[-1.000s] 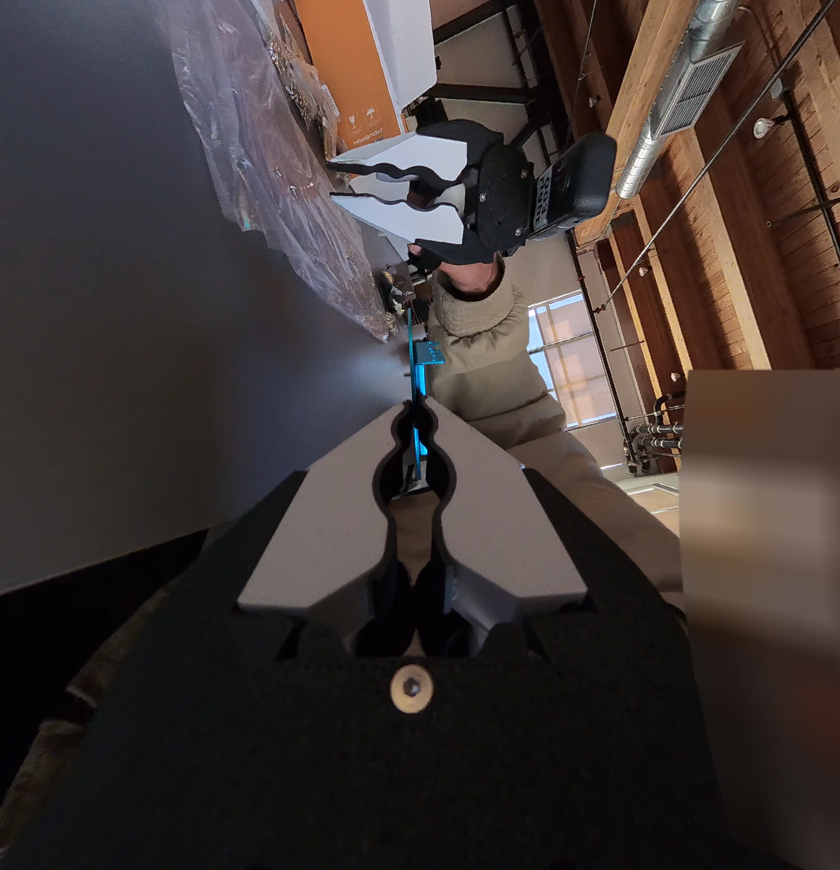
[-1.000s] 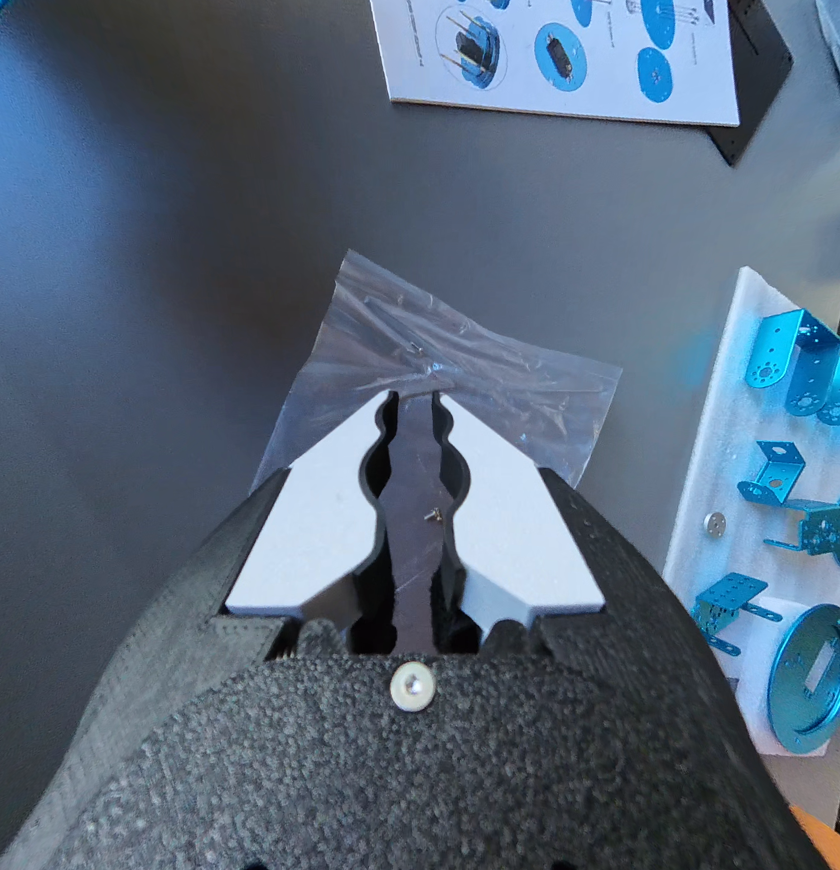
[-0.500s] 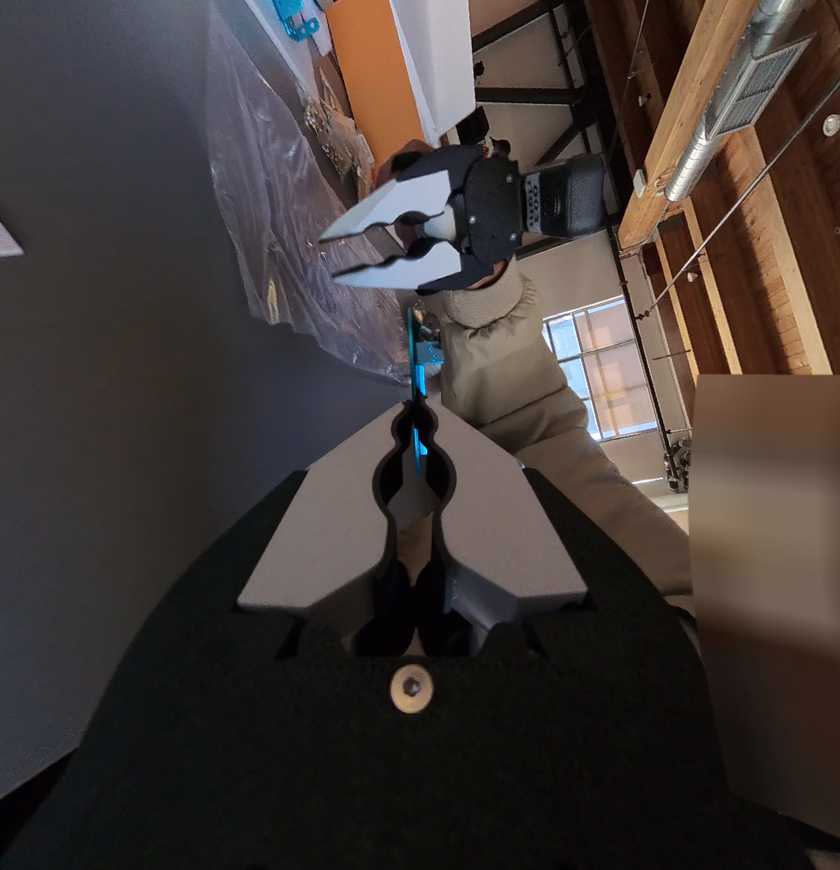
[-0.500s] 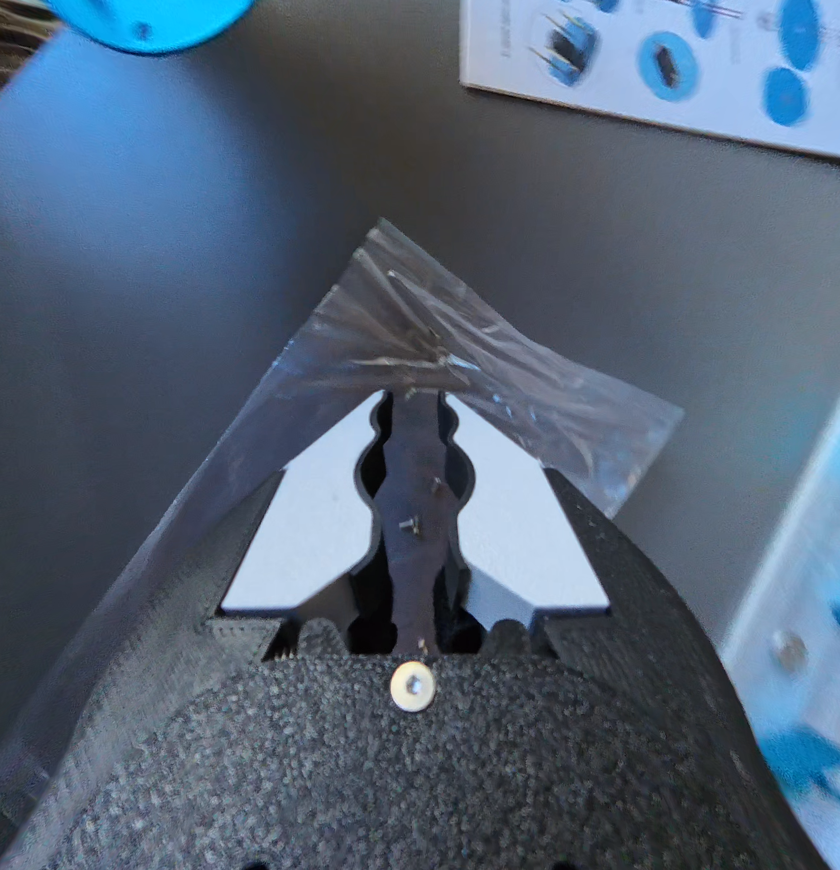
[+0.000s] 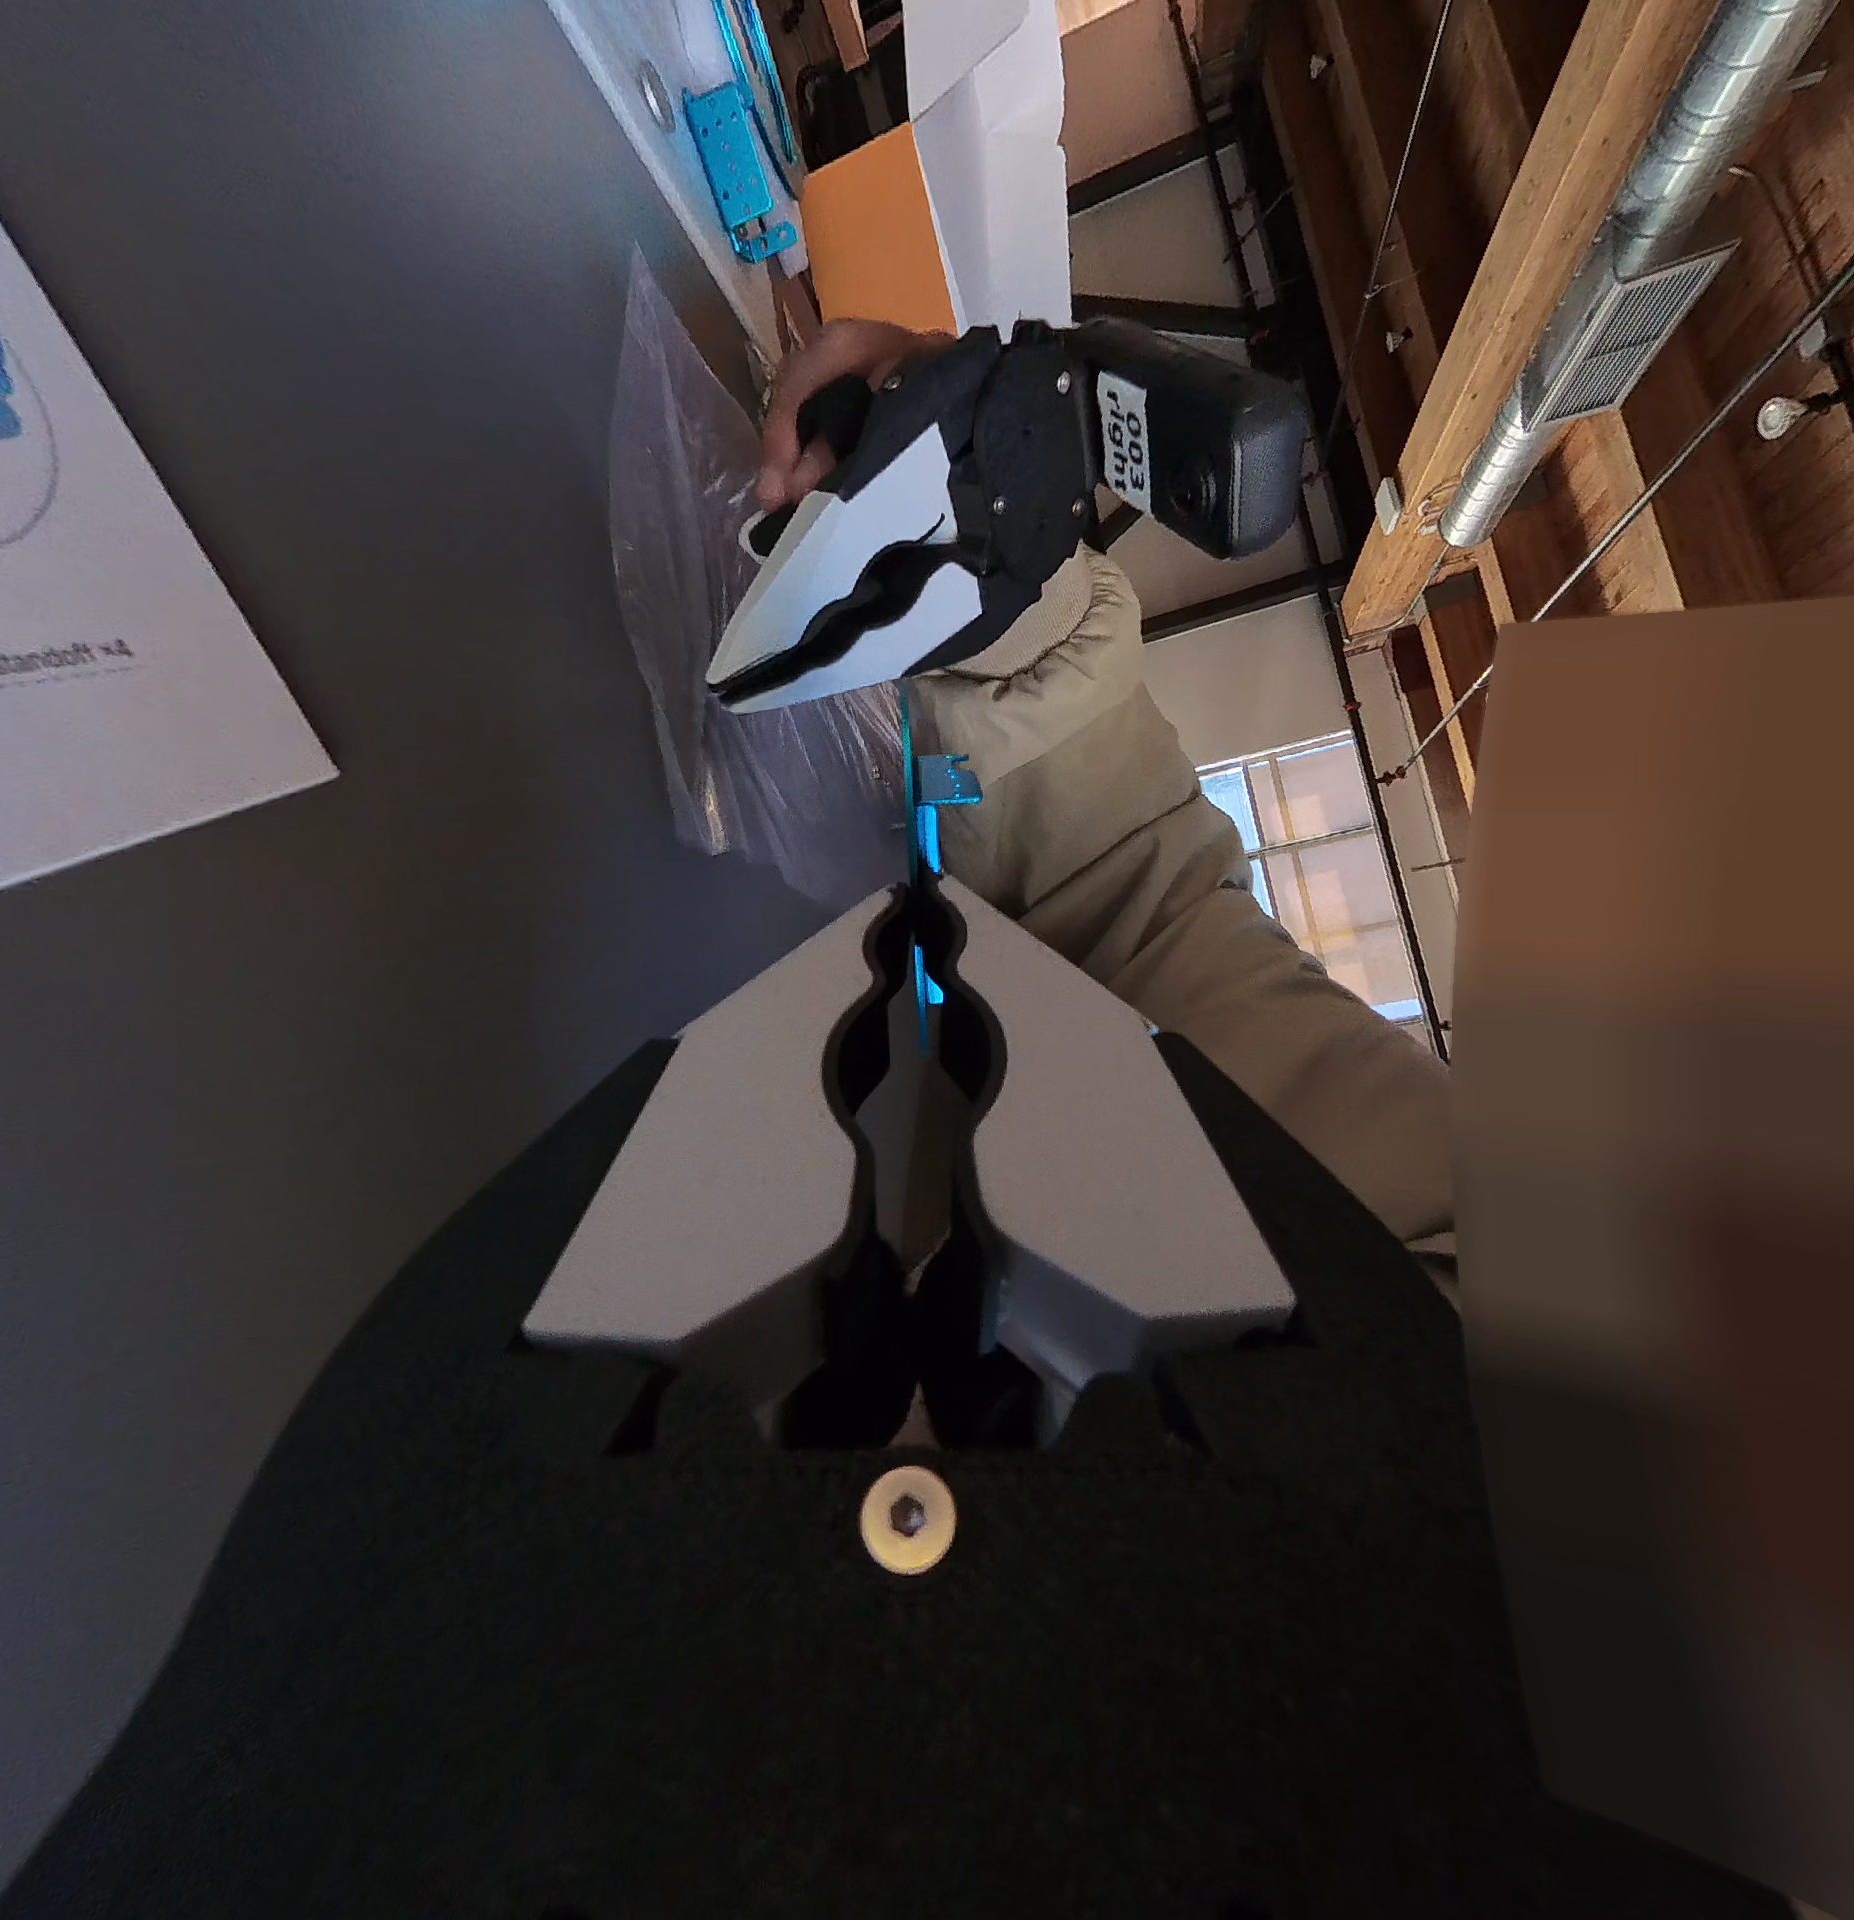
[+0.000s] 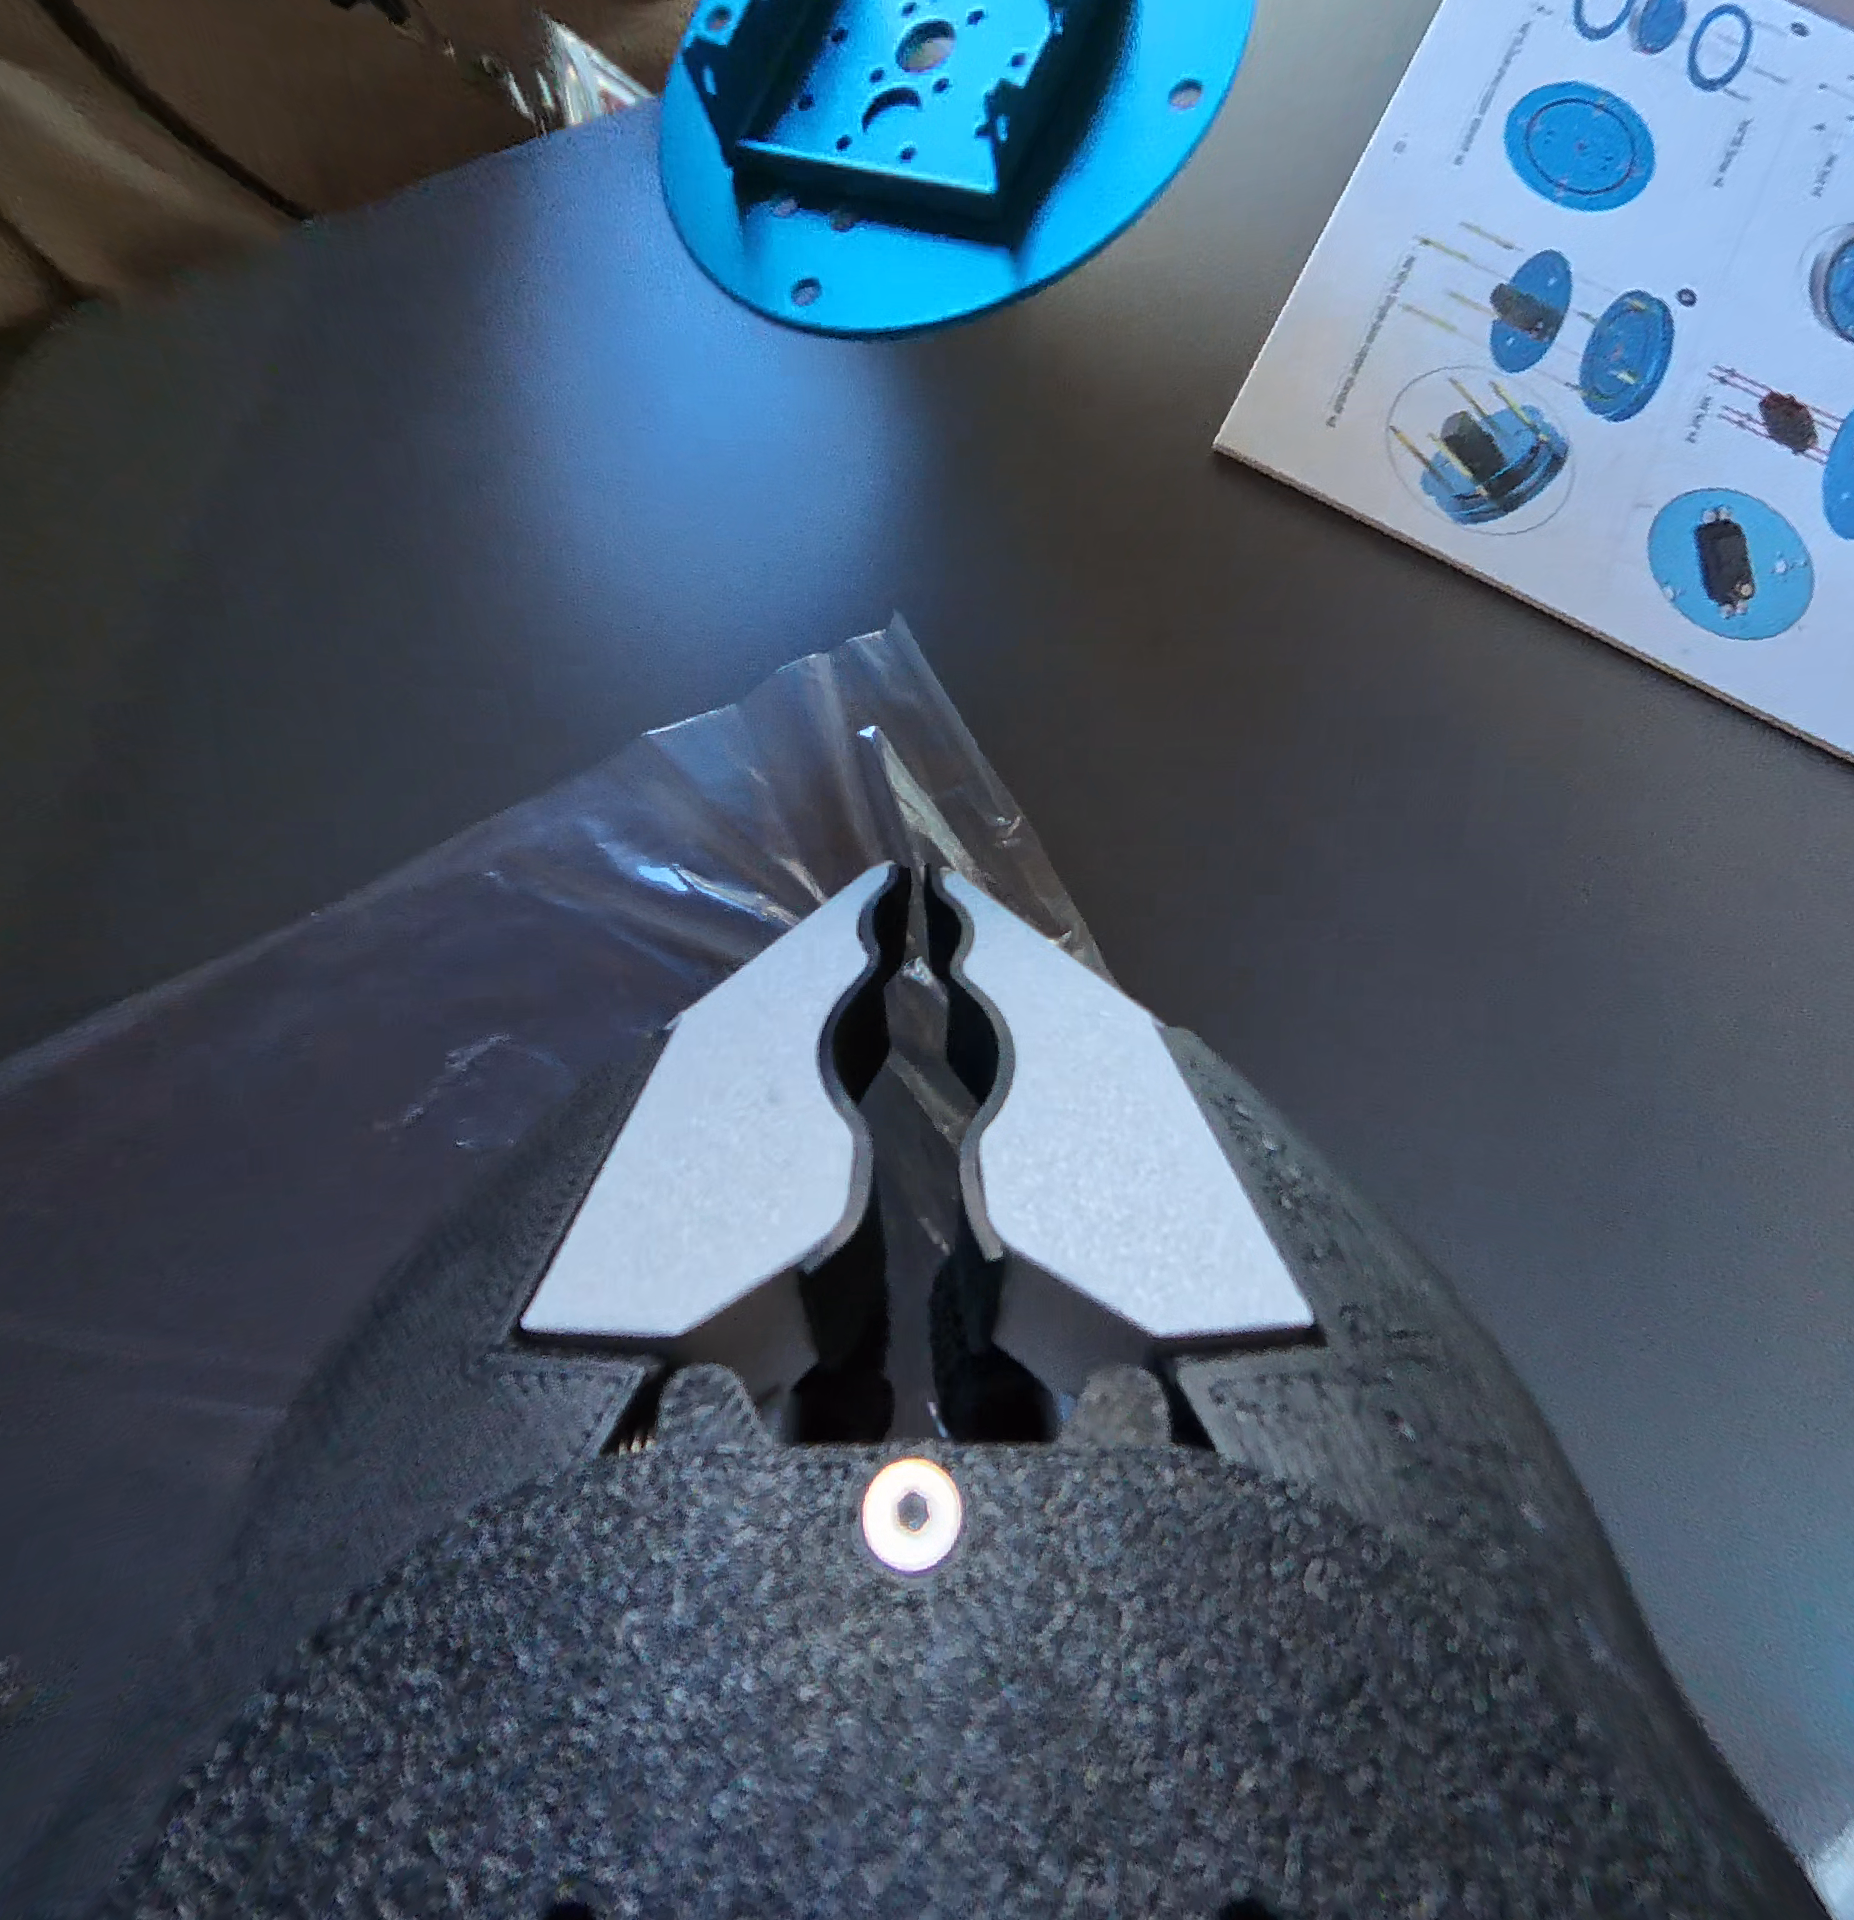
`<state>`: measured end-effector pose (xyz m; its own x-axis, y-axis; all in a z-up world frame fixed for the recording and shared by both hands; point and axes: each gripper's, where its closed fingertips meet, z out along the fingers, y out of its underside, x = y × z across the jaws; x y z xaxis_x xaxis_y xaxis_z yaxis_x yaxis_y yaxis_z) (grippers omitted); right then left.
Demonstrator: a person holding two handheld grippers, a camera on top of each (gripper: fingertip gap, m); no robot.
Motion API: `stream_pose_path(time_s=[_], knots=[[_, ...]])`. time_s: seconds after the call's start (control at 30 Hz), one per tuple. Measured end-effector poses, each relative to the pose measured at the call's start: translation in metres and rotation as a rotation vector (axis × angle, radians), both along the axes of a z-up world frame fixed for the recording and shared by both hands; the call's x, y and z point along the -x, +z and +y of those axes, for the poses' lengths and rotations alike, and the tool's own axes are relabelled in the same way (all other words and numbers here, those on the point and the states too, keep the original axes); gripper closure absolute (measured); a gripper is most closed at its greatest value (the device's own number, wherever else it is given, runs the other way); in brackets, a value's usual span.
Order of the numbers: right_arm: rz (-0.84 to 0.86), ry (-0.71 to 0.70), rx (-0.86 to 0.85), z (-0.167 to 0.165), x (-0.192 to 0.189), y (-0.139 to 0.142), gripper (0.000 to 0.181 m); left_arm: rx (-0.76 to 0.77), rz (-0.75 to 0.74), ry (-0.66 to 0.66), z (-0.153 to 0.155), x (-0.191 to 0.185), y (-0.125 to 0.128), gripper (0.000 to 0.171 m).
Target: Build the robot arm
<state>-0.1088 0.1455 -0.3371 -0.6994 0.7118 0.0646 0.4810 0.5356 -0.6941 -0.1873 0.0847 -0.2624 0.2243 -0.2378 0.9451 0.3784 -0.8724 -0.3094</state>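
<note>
Dark grey table (image 6: 487,540) under everything, wooden ceiling with a metal duct (image 5: 1588,301) behind in the left wrist view. We see the left gripper (image 5: 915,896) with its jaws pressed together on the thin edge of a blue metal disc (image 5: 921,831), seen edge-on there; the right wrist view shows the same disc (image 6: 933,166) held up at the far edge of the table, a blue bracket fixed on its face. The right gripper (image 6: 915,871) has its jaws closed on a clear plastic bag (image 6: 777,831), pinched near a corner, the rest of the bag trailing to the near left over the gripper body. From the left wrist view the right gripper (image 5: 731,691) sits tips-down at the bag (image 5: 684,665), a hand (image 5: 809,416) and beige sleeve (image 5: 1068,748) behind it. White instruction sheet (image 6: 1629,364) (blue part drawings on it) lies flat to the far right. Blue perforated bracket (image 5: 736,166) and an orange-and-white box (image 5: 881,229) sit farther off.
</note>
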Motion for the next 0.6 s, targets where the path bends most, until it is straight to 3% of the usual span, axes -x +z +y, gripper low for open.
stream_pose_path(time_s=[0.23,0.6], knots=[[-0.034,0.037,0.062,-0.003,-0.004,0.0,0.177,0.027,-0.024,0.011,0.007,0.006,-0.007,0.171],[-0.064,0.066,0.025,-0.004,-0.003,-0.008,0.175,0.044,-0.036,0.007,0.011,0.005,-0.014,0.171]])
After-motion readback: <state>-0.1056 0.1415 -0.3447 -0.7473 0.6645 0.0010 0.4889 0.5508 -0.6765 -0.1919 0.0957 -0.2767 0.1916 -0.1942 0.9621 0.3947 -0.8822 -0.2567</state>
